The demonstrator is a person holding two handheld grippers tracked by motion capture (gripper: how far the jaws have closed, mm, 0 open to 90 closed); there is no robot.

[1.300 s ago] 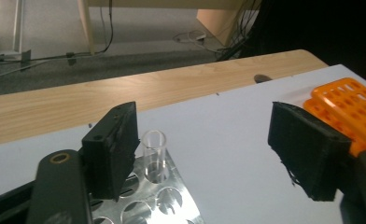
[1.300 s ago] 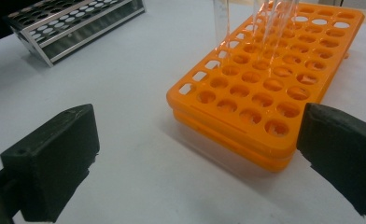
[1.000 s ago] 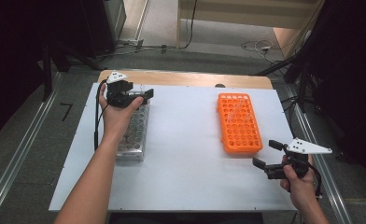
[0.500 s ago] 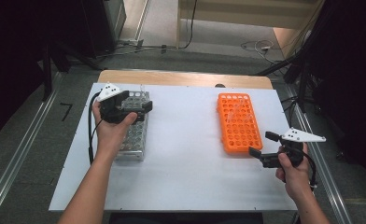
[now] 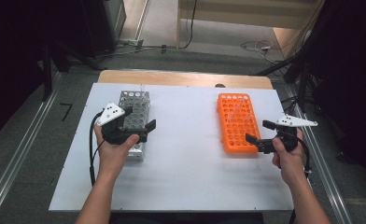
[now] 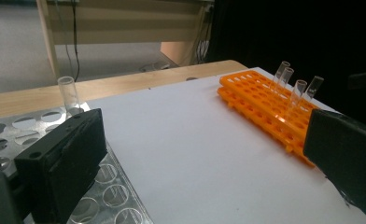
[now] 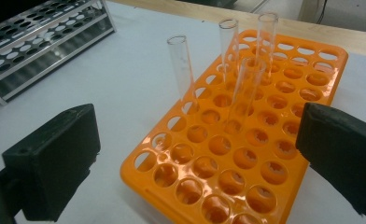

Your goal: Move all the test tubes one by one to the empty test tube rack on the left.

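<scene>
Left gripper [image 5: 141,129] wide, empty, over the metal rack [image 5: 135,108] near the table's [image 5: 186,177] left edge; one tube [image 6: 67,94] stands there. Orange rack [image 5: 237,122] toward right edge holds four tubes [image 7: 181,65] to move. Right gripper [image 5: 258,133] wide, empty, beside it
</scene>
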